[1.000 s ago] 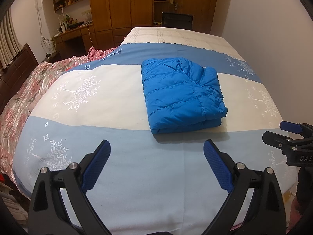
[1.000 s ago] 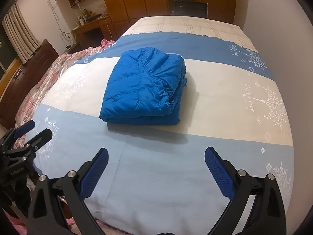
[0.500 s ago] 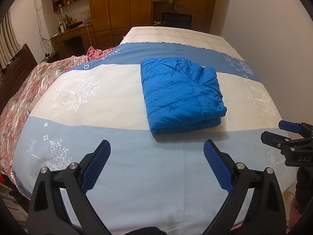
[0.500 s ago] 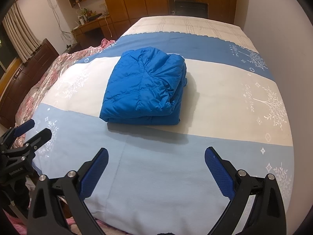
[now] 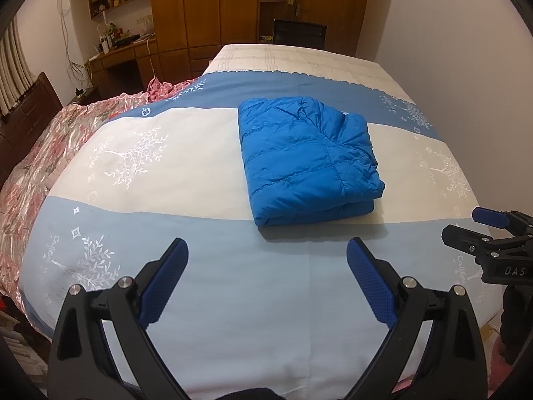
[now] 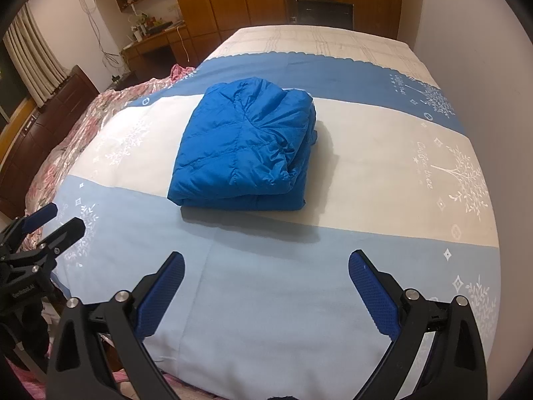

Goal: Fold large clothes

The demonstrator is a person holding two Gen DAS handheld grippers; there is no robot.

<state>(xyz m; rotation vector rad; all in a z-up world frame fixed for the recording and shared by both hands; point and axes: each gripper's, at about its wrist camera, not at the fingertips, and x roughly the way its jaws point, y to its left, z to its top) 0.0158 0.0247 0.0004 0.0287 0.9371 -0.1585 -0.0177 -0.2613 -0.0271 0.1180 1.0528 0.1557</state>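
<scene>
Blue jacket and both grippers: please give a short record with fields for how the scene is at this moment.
garment: blue jacket, folded into a compact stack
support: bed cover, jacket lies mostly on its white band
left gripper: open, holding nothing, short of the jacket
right gripper: open, holding nothing, short of the jacket
contact: none

Bedroom, wood furniture around a bed (image 5: 233, 300).
Striped blue-and-cream cover, pink floral quilt (image 5: 43, 153) at its left edge; wardrobe (image 5: 206, 6), desk (image 5: 123, 56) behind.

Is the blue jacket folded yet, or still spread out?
Folded: the blue jacket lies as a compact stacked rectangle on the bed, layers showing at its near edge.
</scene>
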